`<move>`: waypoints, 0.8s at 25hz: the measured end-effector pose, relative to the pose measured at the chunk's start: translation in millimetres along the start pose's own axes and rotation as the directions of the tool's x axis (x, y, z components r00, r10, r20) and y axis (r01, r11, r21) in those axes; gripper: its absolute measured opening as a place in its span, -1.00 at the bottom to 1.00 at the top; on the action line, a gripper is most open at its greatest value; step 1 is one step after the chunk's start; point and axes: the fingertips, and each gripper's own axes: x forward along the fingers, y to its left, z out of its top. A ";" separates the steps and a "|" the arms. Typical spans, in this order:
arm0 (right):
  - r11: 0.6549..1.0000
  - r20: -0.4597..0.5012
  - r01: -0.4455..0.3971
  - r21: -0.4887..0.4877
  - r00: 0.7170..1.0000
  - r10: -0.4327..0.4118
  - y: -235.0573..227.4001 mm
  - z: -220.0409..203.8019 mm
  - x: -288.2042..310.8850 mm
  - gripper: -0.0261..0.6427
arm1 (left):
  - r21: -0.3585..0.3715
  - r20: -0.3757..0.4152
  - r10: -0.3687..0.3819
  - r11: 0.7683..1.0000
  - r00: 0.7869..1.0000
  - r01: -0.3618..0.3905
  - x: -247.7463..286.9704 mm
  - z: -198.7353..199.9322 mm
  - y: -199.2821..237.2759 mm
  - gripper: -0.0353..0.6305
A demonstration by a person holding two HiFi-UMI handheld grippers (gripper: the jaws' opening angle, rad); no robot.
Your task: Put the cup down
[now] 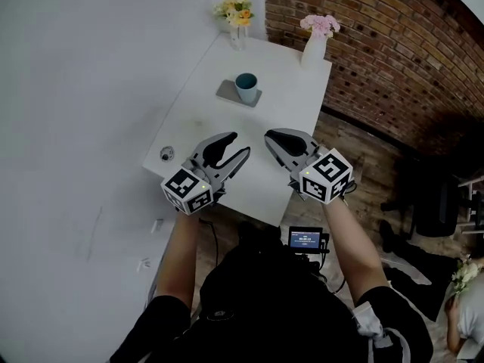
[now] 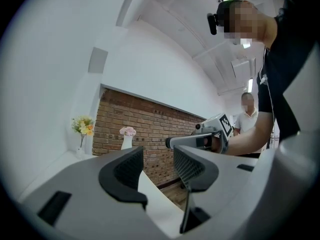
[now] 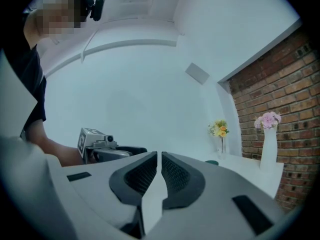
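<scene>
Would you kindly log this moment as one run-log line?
cup: upright on grey mat on table | left gripper: open, empty | right gripper: shut, empty | both at table's near edge

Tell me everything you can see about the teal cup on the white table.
The teal cup is small, round and open-topped, with a smooth, glazed-looking surface. No handle shows in the head view. It stands upright on a grey square mat, on the far half of the white table. Only the mat touches it. Whether it holds anything cannot be told.
</scene>
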 end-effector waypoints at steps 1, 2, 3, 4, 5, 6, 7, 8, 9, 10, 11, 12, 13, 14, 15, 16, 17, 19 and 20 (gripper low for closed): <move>1.000 -0.001 0.000 0.006 1.000 0.000 2.3 -0.8 -1.2 -0.80 | -0.001 0.000 -0.003 1.000 1.000 0.003 -0.1 -0.5 -2.1 -0.35; 1.000 -0.003 -0.001 0.011 1.000 0.001 4.3 -2.2 -2.2 -0.81 | -0.003 -0.002 -0.007 1.000 1.000 0.007 -0.2 -1.4 -4.0 -0.35; 1.000 -0.004 -0.001 0.020 1.000 0.001 6.5 -4.1 -3.3 -0.81 | -0.005 -0.004 -0.010 1.000 1.000 0.010 -0.6 -3.1 -6.0 -0.35; 0.999 -0.004 -0.001 0.032 1.000 0.002 8.8 -6.4 -4.6 -0.82 | -0.008 -0.006 -0.013 1.000 1.000 0.013 -1.5 -5.2 -8.1 -0.35; 0.999 -0.003 -0.001 0.044 1.000 0.001 10.9 -8.7 -6.0 -0.82 | -0.011 -0.007 -0.014 1.000 1.000 0.014 -2.4 -7.2 -10.0 -0.35; 0.999 -0.004 -0.001 0.054 1.000 0.001 12.7 -11.2 -7.3 -0.83 | -0.014 -0.007 -0.014 1.000 1.000 0.014 -3.1 -8.9 -11.5 -0.35; 0.998 -0.006 0.001 0.063 1.000 0.000 14.0 -13.9 -8.1 -0.84 | -0.017 -0.007 -0.015 1.000 1.000 0.015 -3.6 -10.6 -12.8 -0.36; 0.997 -0.009 0.003 0.071 1.000 -0.002 14.8 -16.7 -8.5 -0.85 | -0.020 -0.008 -0.017 1.000 1.000 0.017 -4.0 -12.5 -13.9 -0.38; 0.997 -0.012 0.006 0.077 1.000 -0.005 15.0 -19.4 -8.5 -0.85 | -0.023 -0.009 -0.021 1.000 1.000 0.020 -4.2 -14.5 -15.0 -0.41; 0.996 -0.014 0.009 0.084 1.000 -0.008 14.8 -21.6 -8.4 -0.87 | -0.026 -0.010 -0.025 0.999 1.000 0.025 -4.4 -16.3 -16.2 -0.43; 0.996 -0.015 0.012 0.092 1.000 -0.010 14.4 -23.2 -8.3 -0.88 | -0.028 -0.010 -0.029 0.999 1.000 0.029 -4.5 -17.9 -17.4 -0.47; 0.995 -0.014 0.013 0.099 1.000 -0.012 14.1 -24.1 -8.1 -0.88 | -0.031 -0.010 -0.033 0.999 0.999 0.032 -4.8 -19.4 -18.4 -0.50; 0.994 -0.012 0.014 0.104 1.000 -0.012 14.0 -24.8 -8.0 -0.88 | -0.034 -0.009 -0.034 0.999 0.999 0.034 -5.2 -20.9 -19.3 -0.53; 0.994 -0.011 0.014 0.108 1.000 -0.013 14.0 -25.6 -7.9 -0.88 | -0.038 -0.009 -0.033 0.999 0.999 0.033 -5.9 -22.4 -19.8 -0.56; 0.994 -0.012 0.015 0.111 1.000 -0.013 14.0 -26.3 -7.8 -0.88 | -0.042 -0.008 -0.031 0.999 0.999 0.030 -6.5 -23.7 -19.9 -0.59; 0.994 -0.013 0.015 0.112 1.000 -0.014 13.9 -26.8 -7.6 -0.88 | -0.045 -0.006 -0.028 0.999 1.000 0.028 -7.1 -24.7 -19.6 -0.61; 0.993 -0.013 0.015 0.114 1.000 -0.014 13.8 -27.2 -7.3 -0.88 | -0.048 -0.005 -0.026 0.999 1.000 0.025 -7.4 -25.4 -19.2 -0.63; 0.993 -0.014 0.015 0.115 1.000 -0.013 13.6 -28.0 -6.7 -0.88 | -0.050 -0.007 -0.025 0.998 1.000 0.025 -7.3 -26.2 -18.4 -0.63; 0.993 -0.015 0.015 0.116 1.000 -0.013 13.3 -28.6 -6.4 -0.88 | -0.049 -0.008 -0.026 0.998 1.000 0.026 -7.0 -26.1 -18.1 -0.64</move>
